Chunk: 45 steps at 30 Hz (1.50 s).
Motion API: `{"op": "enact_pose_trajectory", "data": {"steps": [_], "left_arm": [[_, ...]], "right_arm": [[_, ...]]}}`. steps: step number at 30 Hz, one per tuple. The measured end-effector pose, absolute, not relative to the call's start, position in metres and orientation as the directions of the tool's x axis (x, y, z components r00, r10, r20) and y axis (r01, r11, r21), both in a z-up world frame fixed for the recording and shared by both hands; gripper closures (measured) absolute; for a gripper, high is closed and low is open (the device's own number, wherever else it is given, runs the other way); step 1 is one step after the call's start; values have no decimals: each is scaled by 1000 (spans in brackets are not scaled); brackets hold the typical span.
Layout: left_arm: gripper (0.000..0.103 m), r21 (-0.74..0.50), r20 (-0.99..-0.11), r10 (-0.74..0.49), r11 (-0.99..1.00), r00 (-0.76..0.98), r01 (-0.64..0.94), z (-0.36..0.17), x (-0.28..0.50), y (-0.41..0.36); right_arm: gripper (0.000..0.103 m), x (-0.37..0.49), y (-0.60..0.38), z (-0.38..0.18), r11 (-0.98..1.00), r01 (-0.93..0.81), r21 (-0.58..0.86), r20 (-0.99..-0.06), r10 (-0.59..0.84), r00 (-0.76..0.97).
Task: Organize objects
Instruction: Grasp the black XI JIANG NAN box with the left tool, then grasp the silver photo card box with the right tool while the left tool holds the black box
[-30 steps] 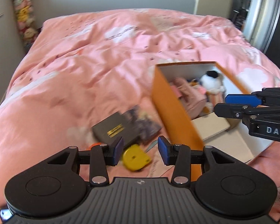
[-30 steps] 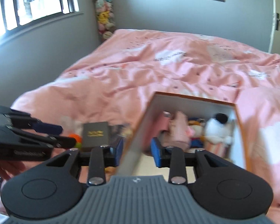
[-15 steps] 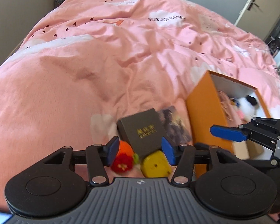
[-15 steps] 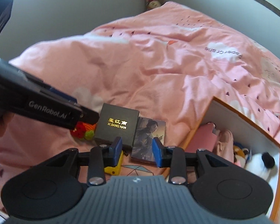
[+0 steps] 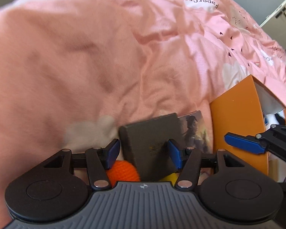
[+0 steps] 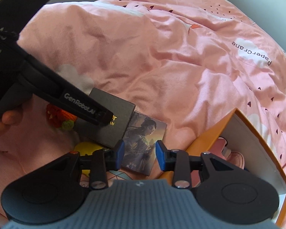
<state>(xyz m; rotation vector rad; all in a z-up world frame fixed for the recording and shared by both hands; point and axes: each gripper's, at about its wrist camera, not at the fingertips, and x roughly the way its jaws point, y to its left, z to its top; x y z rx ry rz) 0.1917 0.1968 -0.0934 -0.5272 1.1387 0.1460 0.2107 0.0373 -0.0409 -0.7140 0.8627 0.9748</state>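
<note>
Left gripper (image 5: 143, 152) now lower, opening over matte dark-grey gold-lettered box (image 5: 152, 143).

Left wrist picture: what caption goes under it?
Left gripper opening over a dark box on the pink bedspread.

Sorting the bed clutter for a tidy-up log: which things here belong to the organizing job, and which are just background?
Job: dark box, picture card, orange knitted toy, yellow item, orange storage box.
Background: pink duvet, door.
</note>
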Motion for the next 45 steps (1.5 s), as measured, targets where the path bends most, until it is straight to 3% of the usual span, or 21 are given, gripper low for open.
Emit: {"op": "enact_pose_trajectory", "data": {"steps": [12,20,27,30,37,45], "left_arm": [[14,-370,-882,-186,843,433,-391,-116,205,196],[8,-287,-908,-123,880,401,-379,-115,213,177],[9,-247,-912,-82,893,403,-377,-111,210,171],[10,-229,-909,-63,902,413,-367,-104,205,170],[10,-223,-870,-34,917,491,-331,-65,183,174],[10,-255,-821,-8,900,572,-353,-32,175,196]], "right_arm": [[64,216,44,-43,368,-918,-146,-867,400,298],[60,213,43,-43,353,-920,-171,-866,391,311],[60,214,43,-41,326,-930,-167,-881,374,290],[55,215,43,-39,337,-931,-137,-890,372,266],[54,216,49,-41,357,-927,-112,-898,363,248],[37,229,72,-49,438,-891,-123,-913,301,274]]}}
